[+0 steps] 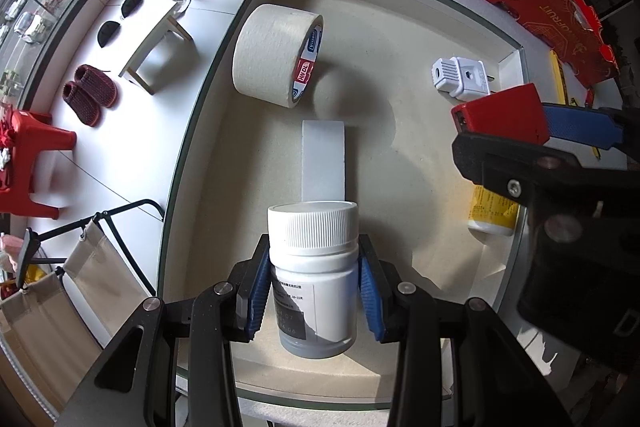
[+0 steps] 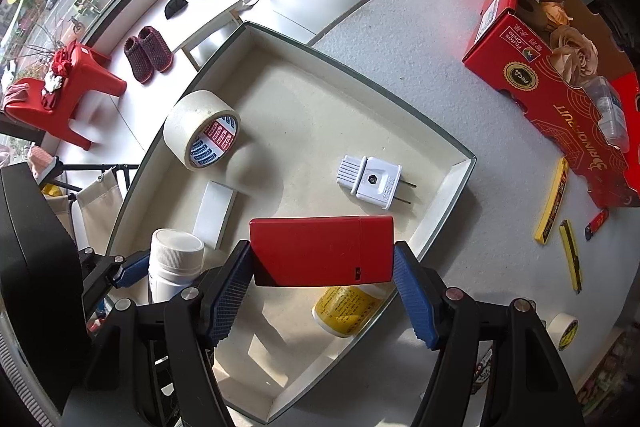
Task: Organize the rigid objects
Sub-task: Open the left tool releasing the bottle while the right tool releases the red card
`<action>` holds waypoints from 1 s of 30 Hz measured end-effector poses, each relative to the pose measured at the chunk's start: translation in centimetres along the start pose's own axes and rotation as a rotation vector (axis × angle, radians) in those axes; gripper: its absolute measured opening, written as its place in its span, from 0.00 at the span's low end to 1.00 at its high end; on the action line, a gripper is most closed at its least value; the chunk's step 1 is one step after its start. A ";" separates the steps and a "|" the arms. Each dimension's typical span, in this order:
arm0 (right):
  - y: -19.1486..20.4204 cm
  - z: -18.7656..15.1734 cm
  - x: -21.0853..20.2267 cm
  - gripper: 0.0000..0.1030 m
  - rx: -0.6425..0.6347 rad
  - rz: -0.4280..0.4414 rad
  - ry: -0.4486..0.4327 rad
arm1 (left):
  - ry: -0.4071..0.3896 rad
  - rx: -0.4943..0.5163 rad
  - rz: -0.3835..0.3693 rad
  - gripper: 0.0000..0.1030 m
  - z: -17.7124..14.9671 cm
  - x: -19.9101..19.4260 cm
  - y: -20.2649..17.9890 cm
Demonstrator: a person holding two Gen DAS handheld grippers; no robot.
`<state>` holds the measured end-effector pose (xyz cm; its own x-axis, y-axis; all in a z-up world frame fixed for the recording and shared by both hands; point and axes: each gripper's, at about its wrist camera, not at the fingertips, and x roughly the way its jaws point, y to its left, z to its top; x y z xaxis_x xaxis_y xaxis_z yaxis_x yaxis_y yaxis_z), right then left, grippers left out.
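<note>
Showing, from the right wrist only, yellow utility knives (image 2: 553,201) and a small tape roll (image 2: 563,331) lying outside the tray (image 2: 460,183) near the red carton (image 2: 560,99). Gripping a white bottle (image 1: 313,279) upright over the tray floor, left gripper (image 1: 314,291) closed on its sides. Clamping a red box (image 2: 322,251) above the tray, right gripper (image 2: 322,287) spread wide around its ends. Resting inside: masking tape (image 1: 276,55), white plug (image 2: 370,181), white block (image 1: 323,161), yellow bottle (image 2: 348,309) lying partly hidden beneath the red box.
</note>
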<state>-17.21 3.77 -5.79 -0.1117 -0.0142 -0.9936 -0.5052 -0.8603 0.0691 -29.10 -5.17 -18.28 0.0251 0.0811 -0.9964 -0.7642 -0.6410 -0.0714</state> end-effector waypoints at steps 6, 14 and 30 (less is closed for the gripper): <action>0.0 -0.5 0.7 0.71 -0.007 0.011 0.024 | -0.008 -0.008 0.026 0.80 -0.2 0.0 0.2; -0.5 -1.2 -0.6 0.85 -0.012 -0.033 -0.021 | -0.008 -0.060 0.013 1.00 -0.4 0.0 1.0; -5.0 -8.2 -1.4 0.85 0.210 0.002 0.029 | 0.026 0.070 0.009 1.00 -2.2 -1.4 -2.9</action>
<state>-7.49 3.88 -5.48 -0.0898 -0.0324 -0.9954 -0.6724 -0.7353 0.0846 -25.49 -5.15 -16.82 0.0338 0.0555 -0.9979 -0.8077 -0.5866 -0.0600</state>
